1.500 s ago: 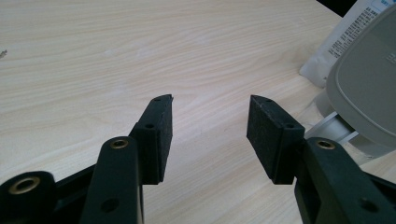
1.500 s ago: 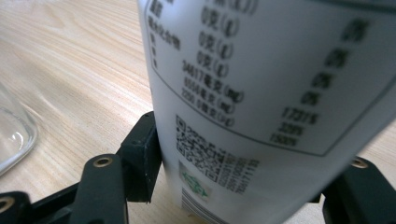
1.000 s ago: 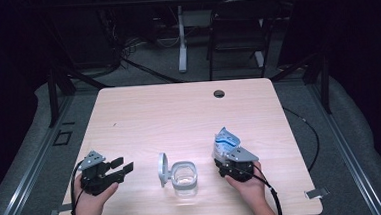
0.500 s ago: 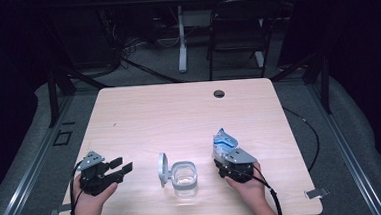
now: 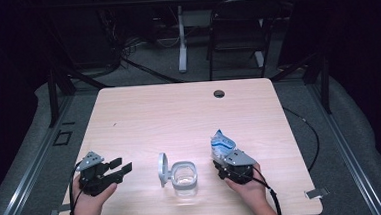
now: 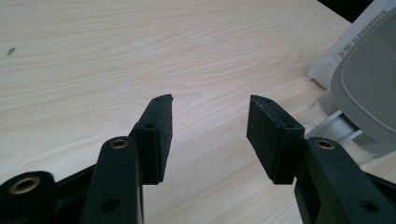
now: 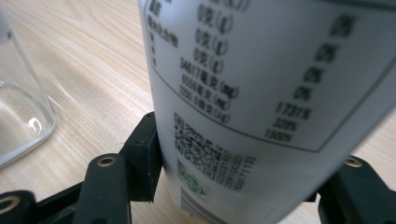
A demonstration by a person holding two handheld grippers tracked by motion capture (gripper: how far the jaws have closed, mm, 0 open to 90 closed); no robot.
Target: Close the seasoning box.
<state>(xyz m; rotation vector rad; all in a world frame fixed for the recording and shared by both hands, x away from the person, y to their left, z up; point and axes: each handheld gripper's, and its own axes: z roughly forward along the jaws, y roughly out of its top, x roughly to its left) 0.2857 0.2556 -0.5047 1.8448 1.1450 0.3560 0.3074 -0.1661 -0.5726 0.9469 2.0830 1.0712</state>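
Pale wooden table (image 5: 179, 118): the right gripper (image 5: 230, 161) clamps a white pouch (image 7: 261, 107), its barcode readable close up. Left gripper (image 6: 210, 126) gapes empty beside the jar's lid (image 6: 369, 88)

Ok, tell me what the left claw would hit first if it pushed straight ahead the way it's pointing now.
Probably the open grey lid of the clear glass jar. The left claw, open and empty, points across the table toward it; in the left gripper view the lid sits off to one side, so it might just graze it.

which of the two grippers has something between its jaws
The right gripper: a white pouch sits between its jaws. The left gripper stands open over bare table.
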